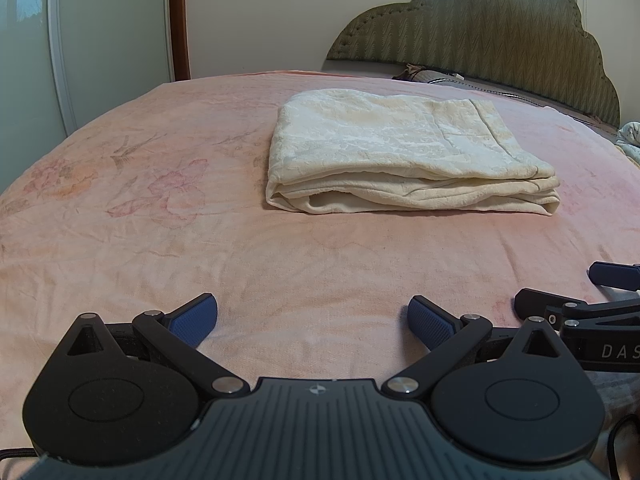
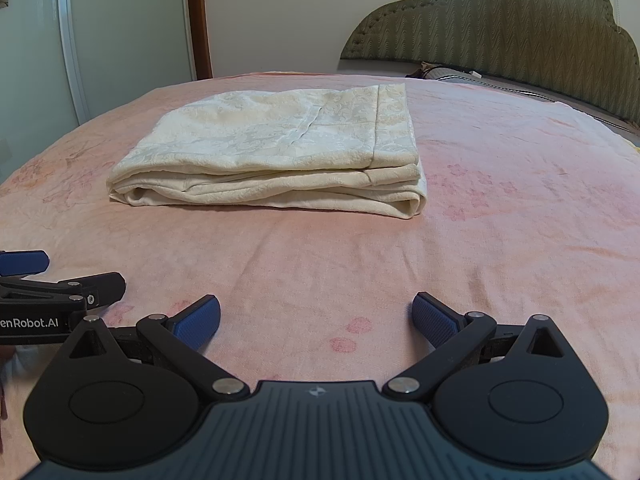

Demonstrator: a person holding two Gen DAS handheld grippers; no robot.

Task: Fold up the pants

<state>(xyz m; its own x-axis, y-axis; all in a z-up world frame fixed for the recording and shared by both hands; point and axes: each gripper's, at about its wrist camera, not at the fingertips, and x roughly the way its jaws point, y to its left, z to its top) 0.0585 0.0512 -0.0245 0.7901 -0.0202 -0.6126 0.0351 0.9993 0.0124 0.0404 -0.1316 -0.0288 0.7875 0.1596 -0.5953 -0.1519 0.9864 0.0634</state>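
pants (image 1: 408, 152) lie on the bed (image 1: 160, 240) at twelve o'clock, already a neat stacked rectangle, so we judge the folding done. their long axis runs nine to three. our left tool (image 1: 312, 320) and right tool (image 2: 316, 320) hover nearby, fingers apart, empty.

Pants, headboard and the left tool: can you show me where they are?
pants (image 1: 400, 148): left wrist view, on the top layer of the folded cream stack.
headboard (image 2: 500, 20): right wrist view, on its green quilted front.
left tool (image 1: 312, 320): left wrist view, midway between its blue fingertips, open over the pink sheet.
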